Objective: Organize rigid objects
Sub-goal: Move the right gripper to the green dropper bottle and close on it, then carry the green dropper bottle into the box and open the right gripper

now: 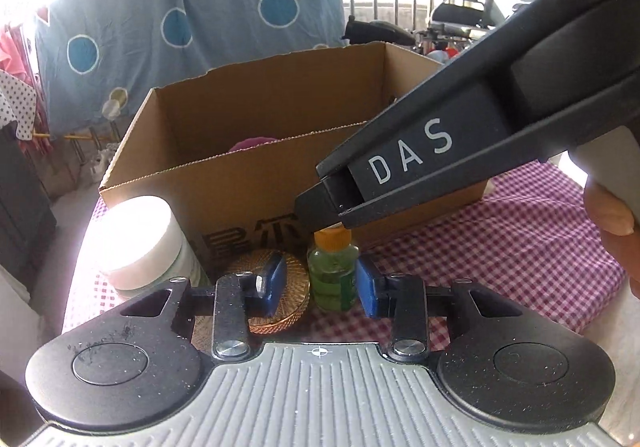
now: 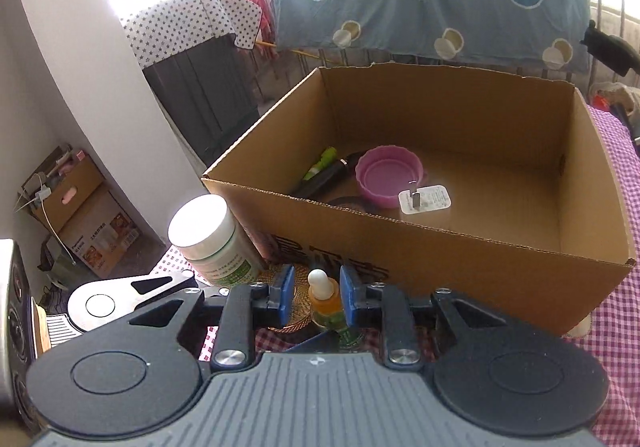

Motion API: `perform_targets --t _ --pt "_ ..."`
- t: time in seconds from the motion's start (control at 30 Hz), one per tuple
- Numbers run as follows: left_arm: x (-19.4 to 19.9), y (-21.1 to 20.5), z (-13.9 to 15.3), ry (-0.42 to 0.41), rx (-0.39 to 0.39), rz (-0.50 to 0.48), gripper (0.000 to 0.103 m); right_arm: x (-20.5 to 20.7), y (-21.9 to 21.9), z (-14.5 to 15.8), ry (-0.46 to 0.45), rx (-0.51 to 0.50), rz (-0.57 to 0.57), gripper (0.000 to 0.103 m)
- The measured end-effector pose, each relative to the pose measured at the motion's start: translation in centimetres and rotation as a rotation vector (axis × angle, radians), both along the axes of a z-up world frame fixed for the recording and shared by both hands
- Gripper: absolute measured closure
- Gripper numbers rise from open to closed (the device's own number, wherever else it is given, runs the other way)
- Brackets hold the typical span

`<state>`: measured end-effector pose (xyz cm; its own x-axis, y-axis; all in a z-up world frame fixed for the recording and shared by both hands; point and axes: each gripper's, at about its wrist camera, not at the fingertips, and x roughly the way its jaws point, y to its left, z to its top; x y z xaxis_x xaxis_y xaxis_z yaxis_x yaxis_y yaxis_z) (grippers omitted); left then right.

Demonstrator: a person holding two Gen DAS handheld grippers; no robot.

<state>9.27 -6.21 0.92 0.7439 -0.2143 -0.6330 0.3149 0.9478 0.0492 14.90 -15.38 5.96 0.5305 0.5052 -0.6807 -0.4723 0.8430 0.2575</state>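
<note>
Small green bottle [image 1: 333, 274] stands at box [image 1: 248, 183] front, 6 o'clock. Left gripper [image 1: 320, 287] pinches its body, right gripper [image 2: 314, 293] pinches the orange cap. Light, stiff, slick; likely glass, so body grip looks safest.

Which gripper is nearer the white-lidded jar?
Left. The left gripper is just right of the white-lidded jar, flanking the green bottle; the right gripper comes from farther right, tips at its cap.
</note>
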Motion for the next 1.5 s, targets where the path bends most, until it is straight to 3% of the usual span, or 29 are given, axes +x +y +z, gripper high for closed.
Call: perform_targets --t 0.23,0.47,0.67,1.13,1.4,1.5 --pt "0.1 -0.8 -0.7 0.001 -0.012 -0.014 0.072 0.2 -0.4 0.1 -0.004 -0.019 0.008 0.087" --pt "-0.4 -1.9 -0.9 0.012 -0.072 -0.077 0.072 -0.1 -2.5 0.6 0.013 -0.046 -0.030 0.087" --pt "-0.1 -2.8 -1.7 0.037 -0.061 -0.100 0.070 -0.6 -4.2 0.5 0.027 -0.039 -0.062 0.087" --pt "1.3 -3.6 -3.6 0.045 -0.039 -0.091 0.072 1.0 -3.5 -0.3 0.053 -0.062 -0.043 0.081" --pt "0.4 -3.8 -2.5 0.035 -0.038 -0.098 0.072 0.7 -4.2 0.3 0.059 -0.047 -0.068 0.081" --pt "-0.8 -3.5 -0.2 0.003 -0.037 -0.101 0.072 -0.2 -4.5 2.1 0.028 -0.029 -0.062 0.081"
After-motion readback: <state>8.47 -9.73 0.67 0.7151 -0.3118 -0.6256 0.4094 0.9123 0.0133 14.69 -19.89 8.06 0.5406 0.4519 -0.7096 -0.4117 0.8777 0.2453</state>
